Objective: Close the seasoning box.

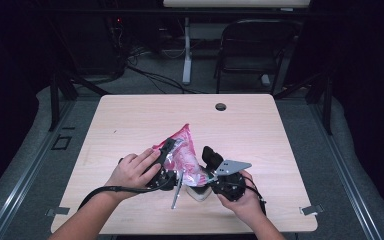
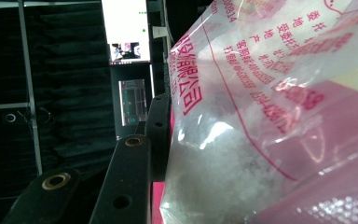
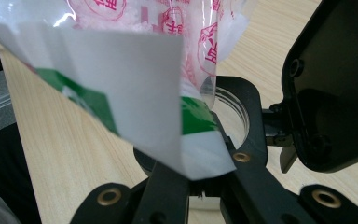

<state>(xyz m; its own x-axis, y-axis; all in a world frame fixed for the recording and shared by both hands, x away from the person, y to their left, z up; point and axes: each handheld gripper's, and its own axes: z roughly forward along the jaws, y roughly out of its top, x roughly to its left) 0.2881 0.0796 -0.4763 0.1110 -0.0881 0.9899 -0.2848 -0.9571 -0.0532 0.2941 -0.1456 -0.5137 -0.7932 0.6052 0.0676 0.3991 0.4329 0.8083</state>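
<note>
Your left hand-held gripper [image 1: 169, 150] clamps the clear, red-printed bag [image 1: 182, 155] of white grains; your right hand-held gripper [image 3: 200, 179] is clamped on its white-and-green corner.

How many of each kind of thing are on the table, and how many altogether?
Pink printed bag: 1
Grippers: 2, left gripper and right gripper
Clear round jar: 1
Silver tool: 1
Total: 5

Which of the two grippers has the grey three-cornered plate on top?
The right gripper, at the right of the high view, carries the grey plate. The left gripper, holding the pink-printed clear plastic bag, has none visible.
</note>
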